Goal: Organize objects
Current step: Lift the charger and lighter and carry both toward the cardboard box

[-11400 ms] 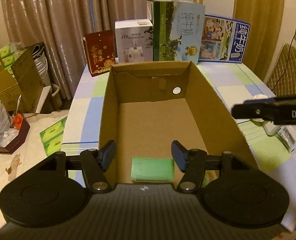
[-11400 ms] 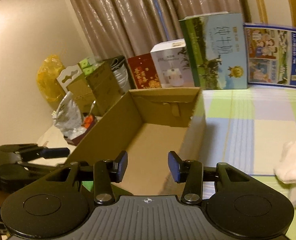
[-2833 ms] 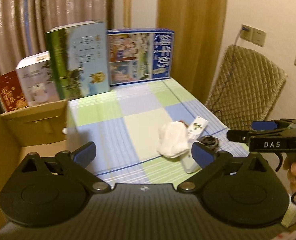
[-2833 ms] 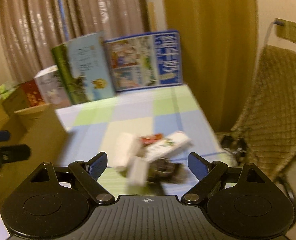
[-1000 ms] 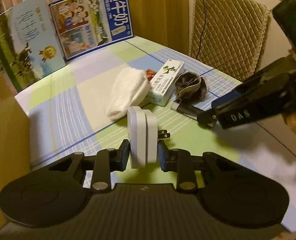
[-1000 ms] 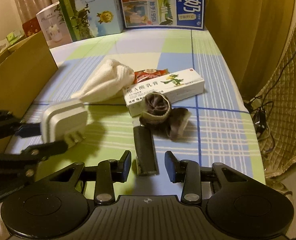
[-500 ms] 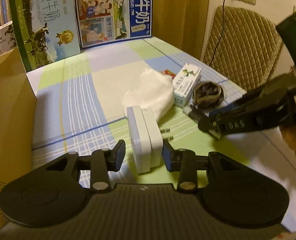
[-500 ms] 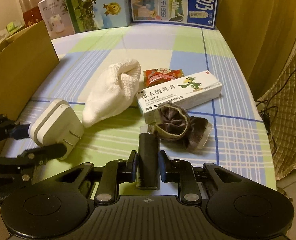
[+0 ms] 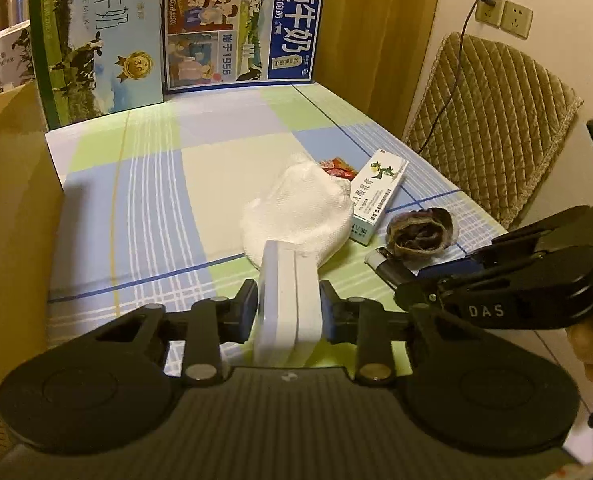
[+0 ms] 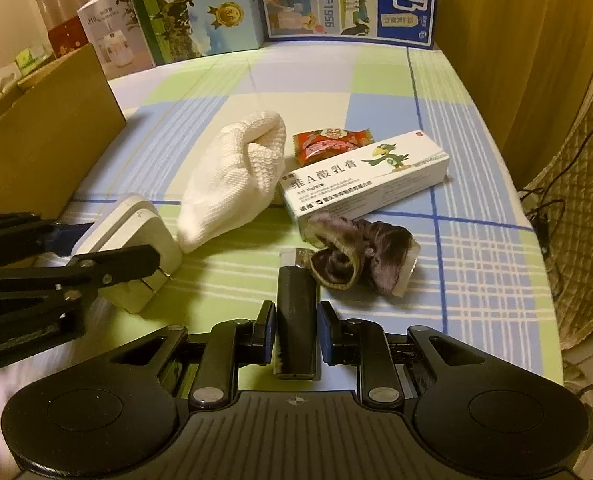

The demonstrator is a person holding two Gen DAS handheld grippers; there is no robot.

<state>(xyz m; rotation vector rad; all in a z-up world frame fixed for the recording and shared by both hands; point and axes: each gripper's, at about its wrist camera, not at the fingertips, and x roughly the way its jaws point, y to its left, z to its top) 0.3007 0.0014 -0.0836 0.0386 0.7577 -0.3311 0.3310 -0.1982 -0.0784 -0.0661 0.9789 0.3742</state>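
While a white plug adapter [image 9: 286, 300] sits clamped upright between the fingers of the left hand-held gripper [image 9: 286, 312], the pick-up step of the tidying job appears complete on both sides. At the same moment the right hand-held gripper [image 10: 296, 332] is closed on a slim black lighter [image 10: 295, 320], whose metal tip points toward a crumpled dark sock [image 10: 360, 256]. Both items look raised only slightly above the checked worktop [image 10: 476, 280], if at all. A judgement from the layout: the next move calls for carrying each item leftward to the open cardboard box [image 10: 48, 148] and releasing it inside, clearing the box wall on the way. Beyond the adapter lies a white knitted sock [image 9: 296, 212], with a white ointment carton [image 10: 360, 176] just to its right and a red snack packet [image 10: 328, 140] behind that carton. Milk cartons [image 9: 240, 28] stand along the worktop's far edge. Each gripper is held low and roughly level, fingers aimed forward across the worktop, and part of a hand [image 9: 592, 348] shows behind the right tool.
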